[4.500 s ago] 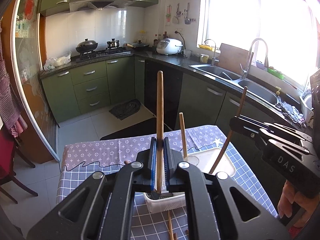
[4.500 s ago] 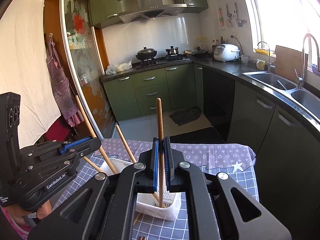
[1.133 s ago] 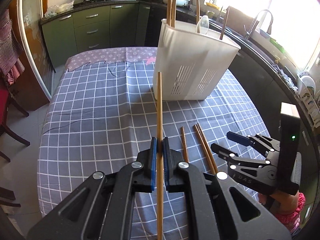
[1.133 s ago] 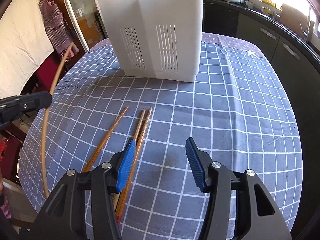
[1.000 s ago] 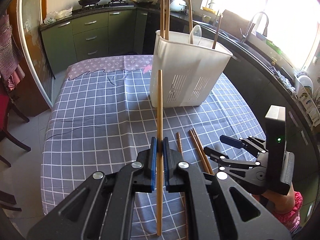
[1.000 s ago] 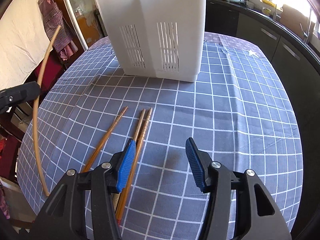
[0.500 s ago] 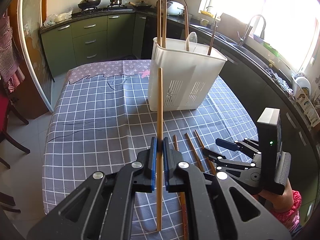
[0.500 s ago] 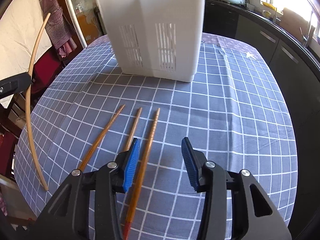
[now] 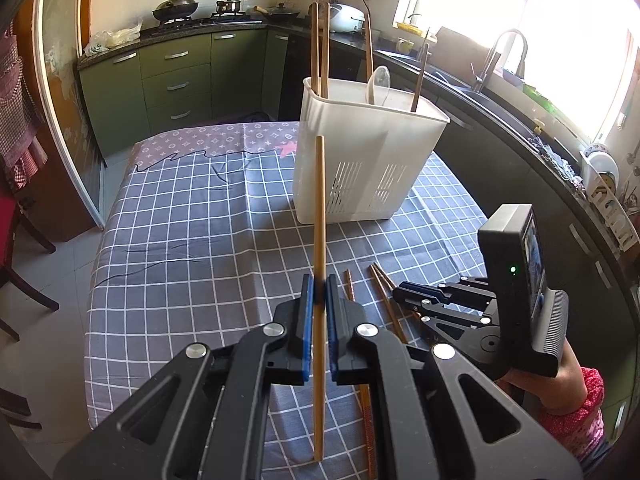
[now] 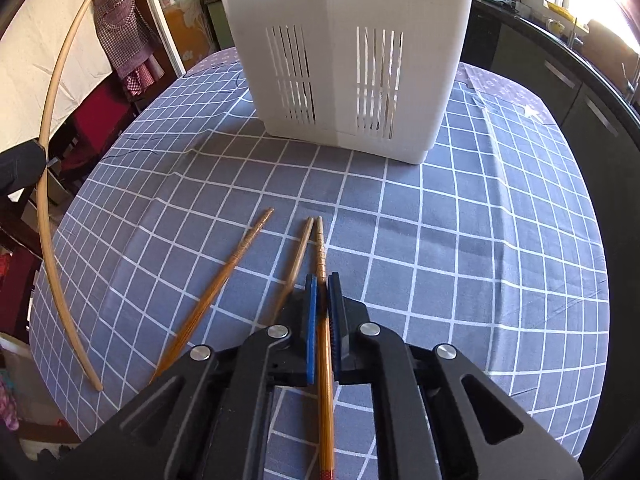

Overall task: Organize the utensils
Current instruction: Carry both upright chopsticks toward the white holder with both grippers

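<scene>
A white slotted utensil holder stands on the checked tablecloth with several chopsticks and a spoon in it; it also shows in the right wrist view. My left gripper is shut on a pale chopstick, held upright above the table short of the holder. That chopstick shows at the left of the right wrist view. My right gripper is shut on a brown chopstick that lies on the cloth. Two more chopsticks lie to its left.
The table is covered by a grey checked cloth. Green kitchen cabinets and a counter with a sink run behind it. A dark wooden chair stands off the table's left side.
My right gripper has moved forward and down and closed on the rightmost chopstick on the cloth. My left gripper has risen and drawn back with its chopstick.
</scene>
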Demonstrator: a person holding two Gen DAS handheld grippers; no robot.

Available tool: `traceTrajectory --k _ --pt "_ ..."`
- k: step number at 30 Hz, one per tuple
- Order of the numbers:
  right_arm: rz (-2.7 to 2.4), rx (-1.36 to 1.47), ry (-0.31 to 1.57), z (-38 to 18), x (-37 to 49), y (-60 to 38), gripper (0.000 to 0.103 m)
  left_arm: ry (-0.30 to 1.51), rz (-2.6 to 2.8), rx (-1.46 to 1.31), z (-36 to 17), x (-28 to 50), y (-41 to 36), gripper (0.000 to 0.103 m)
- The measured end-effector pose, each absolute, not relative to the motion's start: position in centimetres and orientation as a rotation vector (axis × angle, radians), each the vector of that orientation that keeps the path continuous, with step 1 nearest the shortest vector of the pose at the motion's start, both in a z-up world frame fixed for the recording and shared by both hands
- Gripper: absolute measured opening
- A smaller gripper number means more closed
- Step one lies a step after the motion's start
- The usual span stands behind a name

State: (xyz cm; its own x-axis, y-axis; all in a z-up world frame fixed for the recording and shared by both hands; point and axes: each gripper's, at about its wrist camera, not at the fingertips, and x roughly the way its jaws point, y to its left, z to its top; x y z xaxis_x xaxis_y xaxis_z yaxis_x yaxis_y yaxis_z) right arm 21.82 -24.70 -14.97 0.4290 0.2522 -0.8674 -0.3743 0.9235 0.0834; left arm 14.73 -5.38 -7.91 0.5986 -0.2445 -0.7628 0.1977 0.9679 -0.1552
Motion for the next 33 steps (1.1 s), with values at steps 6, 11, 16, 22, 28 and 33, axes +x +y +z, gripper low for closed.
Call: traceTrajectory --k 6,11,16,22,28,33 --pt "0.413 -0.056 0.948 -10.7 20.9 -26.5 0.006 0.883 -0.247 -0.058 -7.6 14.7 -5.2 0.006" --pt "0.411 0.001 0.791 -5.5 19.0 -28.6 0.006 0.86 -0.238 -0.055 -6.9 14.4 -5.0 0.006" --pt "0.401 0.021 0.658 -1.9 16.0 -30.2 0.006 0.823 -0.233 -0.052 -6.0 13.9 -4.9 0.006" --pt "0.403 -0.006 0.6 -0.7 12.3 -30.9 0.006 0.776 -0.223 -0.028 -5.0 12.9 -4.8 0.006" --pt "0.407 0.004 0.606 -1.2 10.5 -31.8 0.006 0.761 -0.214 -0.018 -4.8 11.9 -4.8 0.006" --pt "0.407 0.012 0.591 -0.8 10.4 -32.1 0.006 0.755 -0.216 -0.013 -4.5 11.4 -4.8 0.006"
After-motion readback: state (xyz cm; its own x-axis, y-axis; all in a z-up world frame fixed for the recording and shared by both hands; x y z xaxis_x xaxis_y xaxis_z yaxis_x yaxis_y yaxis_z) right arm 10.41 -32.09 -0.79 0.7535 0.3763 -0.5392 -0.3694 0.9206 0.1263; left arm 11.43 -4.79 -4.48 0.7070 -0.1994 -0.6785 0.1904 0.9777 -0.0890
